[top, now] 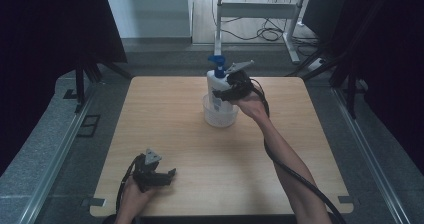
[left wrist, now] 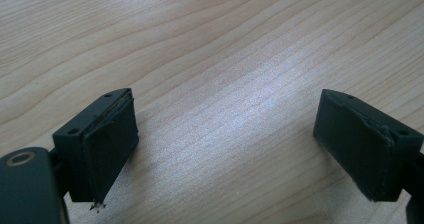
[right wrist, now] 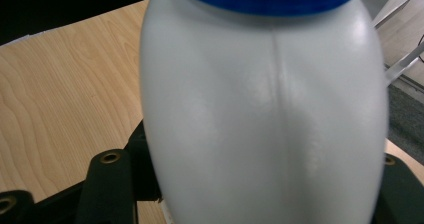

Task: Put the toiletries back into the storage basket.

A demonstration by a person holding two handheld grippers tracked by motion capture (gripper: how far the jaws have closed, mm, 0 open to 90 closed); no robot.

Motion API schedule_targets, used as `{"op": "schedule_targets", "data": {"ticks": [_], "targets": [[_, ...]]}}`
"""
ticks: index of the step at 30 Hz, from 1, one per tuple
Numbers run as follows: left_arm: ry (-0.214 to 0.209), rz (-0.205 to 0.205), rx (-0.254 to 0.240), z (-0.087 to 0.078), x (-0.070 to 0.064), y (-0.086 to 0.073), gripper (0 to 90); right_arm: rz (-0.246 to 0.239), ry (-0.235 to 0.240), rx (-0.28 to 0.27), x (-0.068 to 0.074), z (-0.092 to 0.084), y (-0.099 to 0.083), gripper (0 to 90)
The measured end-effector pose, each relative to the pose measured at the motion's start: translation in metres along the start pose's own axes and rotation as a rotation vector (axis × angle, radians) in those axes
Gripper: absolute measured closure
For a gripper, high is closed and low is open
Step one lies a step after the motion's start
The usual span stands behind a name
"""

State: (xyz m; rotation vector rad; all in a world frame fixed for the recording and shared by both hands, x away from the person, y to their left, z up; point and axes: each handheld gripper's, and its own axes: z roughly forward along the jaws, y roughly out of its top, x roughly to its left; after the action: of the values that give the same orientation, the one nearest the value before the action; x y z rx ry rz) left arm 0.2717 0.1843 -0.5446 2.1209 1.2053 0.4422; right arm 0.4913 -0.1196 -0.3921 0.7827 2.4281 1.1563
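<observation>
A white pump bottle (top: pixel 216 86) with a blue pump head (top: pixel 216 64) stands upright in a clear round tub (top: pixel 220 115) near the far middle of the desk (top: pixel 165 129), its long axis vertical. The right tool (top: pixel 231 92) reaches it from the person's right side, and in the right gripper view the bottle (right wrist: pixel 265 119) sits between the two black jaws, its smooth, glossy plastic body bulging wide with a faint mould seam down the middle; the jaws appear to be clamped on its sides, so this tool looks to be gripping the bottle. Any lift would likely have to go straight up along that vertical axis to clear the tub's wall. The left tool (top: pixel 155 176) rests low at the near left edge of the desk, well apart from the bottle, so the right hand is much the nearer. In the left gripper view its jaws stand wide apart with nothing between them but pale, fine-grained wood; the rubbery pads (left wrist: pixel 107 149) look worn at the edges.
</observation>
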Motion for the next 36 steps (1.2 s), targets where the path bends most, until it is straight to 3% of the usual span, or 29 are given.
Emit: {"op": "schedule_targets", "data": {"ticks": [24, 31, 36], "targets": [[0.000, 0.000, 0.001, 0.000, 0.000, 0.000, 10.2, 0.017, 0.019, 0.011, 0.000, 0.016, -0.021, 37.8], [0.000, 0.000, 0.001, 0.000, 0.000, 0.000, 10.2, 0.040, 0.034, -0.005, -0.005, 0.013, -0.027, 37.3], [0.000, 0.001, 0.001, 0.000, 0.000, 0.000, 10.2, 0.032, 0.034, 0.002, -0.004, 0.013, -0.027, 37.0]]}}
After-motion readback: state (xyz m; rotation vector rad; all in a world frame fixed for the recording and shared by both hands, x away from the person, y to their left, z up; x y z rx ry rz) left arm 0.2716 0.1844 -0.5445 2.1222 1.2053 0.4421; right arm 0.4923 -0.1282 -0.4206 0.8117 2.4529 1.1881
